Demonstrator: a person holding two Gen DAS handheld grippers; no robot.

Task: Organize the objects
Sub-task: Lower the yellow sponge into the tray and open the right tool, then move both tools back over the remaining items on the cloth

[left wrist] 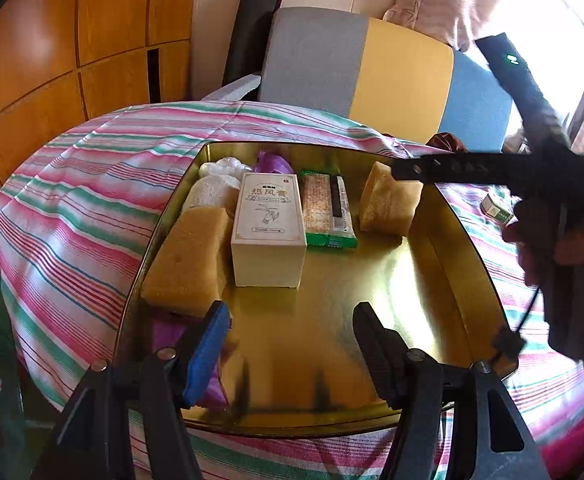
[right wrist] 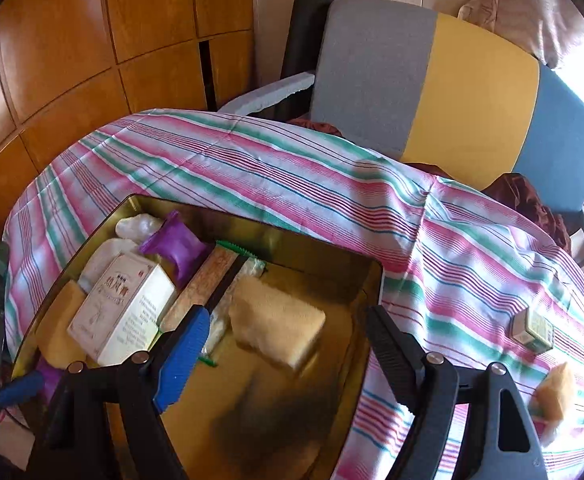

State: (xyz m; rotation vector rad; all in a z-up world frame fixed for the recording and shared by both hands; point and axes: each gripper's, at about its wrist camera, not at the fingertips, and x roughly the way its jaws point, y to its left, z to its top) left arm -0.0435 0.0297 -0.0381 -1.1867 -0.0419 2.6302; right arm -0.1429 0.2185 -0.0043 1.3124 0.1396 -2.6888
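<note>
Above gold tray (right wrist: 376, 280), right claw (right wrist: 280, 344) open, sponge (right wrist: 278, 326) seemingly free

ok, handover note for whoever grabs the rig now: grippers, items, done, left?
Left gripper: open, empty, over the gold tray's near end.
Right gripper: open, empty, jaws spread above the sponge lying in the tray.
Done: in tray are two sponges, white box, green packet, purple packet, white items in the far corner.
Left: small green box and sponge piece on the striped cloth, right of tray.
</note>
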